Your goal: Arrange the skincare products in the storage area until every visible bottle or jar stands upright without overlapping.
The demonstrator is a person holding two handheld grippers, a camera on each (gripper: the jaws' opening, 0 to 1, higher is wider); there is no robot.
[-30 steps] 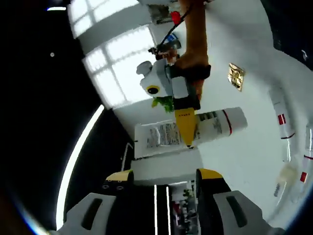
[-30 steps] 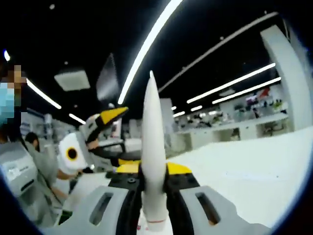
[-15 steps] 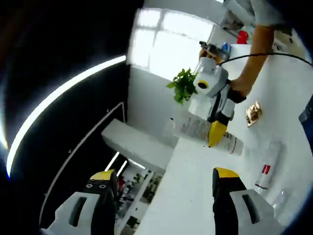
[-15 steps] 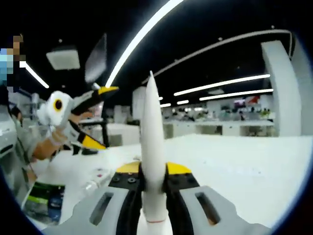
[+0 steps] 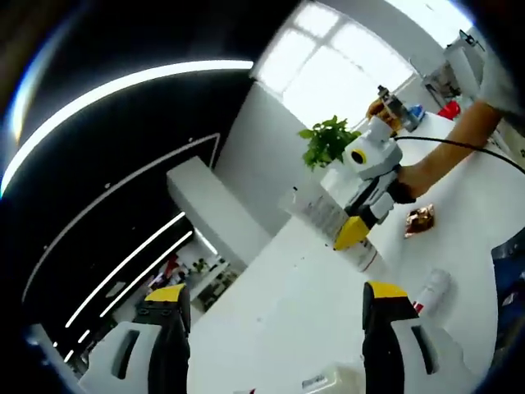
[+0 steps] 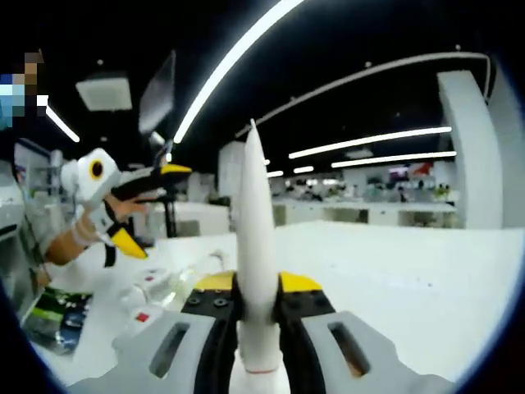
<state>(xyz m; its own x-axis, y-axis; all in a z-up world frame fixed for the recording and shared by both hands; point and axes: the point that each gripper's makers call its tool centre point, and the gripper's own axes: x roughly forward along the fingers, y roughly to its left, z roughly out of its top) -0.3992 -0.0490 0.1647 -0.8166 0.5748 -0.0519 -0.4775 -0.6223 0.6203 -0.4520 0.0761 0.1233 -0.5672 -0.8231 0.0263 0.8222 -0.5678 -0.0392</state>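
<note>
While the right gripper (image 6: 256, 316) is clamped on a white tube (image 6: 255, 246) raised above the white table (image 6: 394, 271), the left gripper (image 5: 275, 328) gapes wide, holding nothing. Probably best lowering it cap-down, gently, clear of the 2 clear bottles (image 6: 164, 287) lying left.

Open-plan office, dark ceiling, white work surface.
Left gripper view: black ceiling with a long curved white LED light strip (image 5: 123, 78), a bright gridded window (image 5: 336, 61) in a white wall, a white boxy ceiling beam (image 5: 217, 209) running down to the wall, and a small green leafy plant (image 5: 326, 141) at the far edge of the white tabletop (image 5: 287, 320). Right gripper view: a straight white ceiling light strip (image 6: 225, 61), more parallel strips further off, a square white ceiling panel (image 6: 105, 92), a white square pillar (image 6: 472, 148) on the right, and distant rows of desks, blurred.
</note>
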